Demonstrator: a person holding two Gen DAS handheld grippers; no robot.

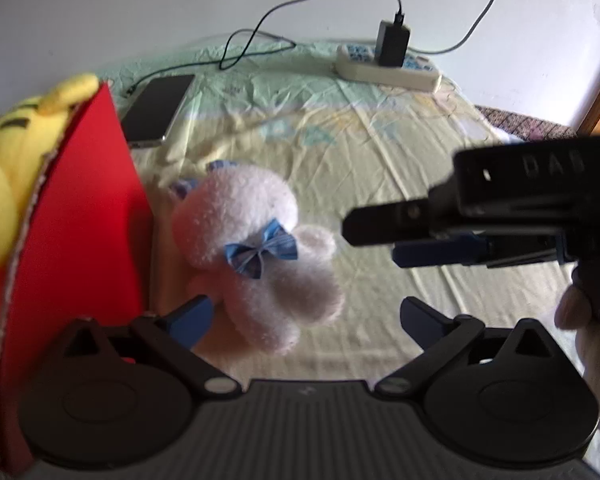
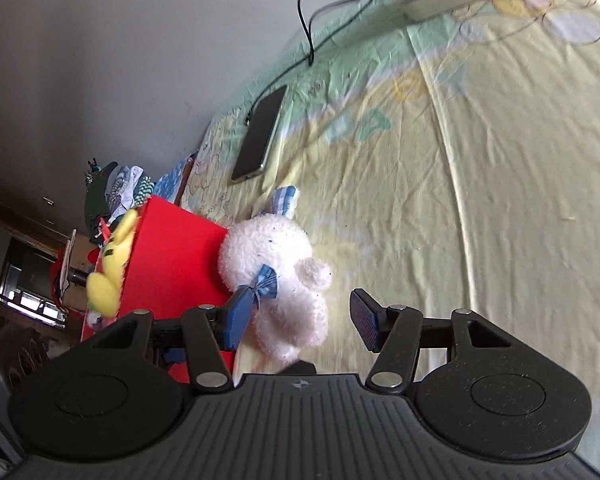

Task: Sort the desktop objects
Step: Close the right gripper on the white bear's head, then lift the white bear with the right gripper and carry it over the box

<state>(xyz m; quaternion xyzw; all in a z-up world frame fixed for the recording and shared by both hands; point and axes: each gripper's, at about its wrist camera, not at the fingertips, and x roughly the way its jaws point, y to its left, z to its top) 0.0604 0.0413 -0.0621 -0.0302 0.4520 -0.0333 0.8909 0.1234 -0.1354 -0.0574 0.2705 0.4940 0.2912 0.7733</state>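
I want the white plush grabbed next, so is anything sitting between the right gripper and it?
Nothing visible does. The right gripper is open with the white plush toy right at its fingertips; the red box only stands beside the toy.

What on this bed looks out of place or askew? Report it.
The white plush toy lies toppled on the sheet beside the red box, while the yellow plush already sits inside. Both grippers, left and right, are open around it. Nothing looks spilled or damaged.
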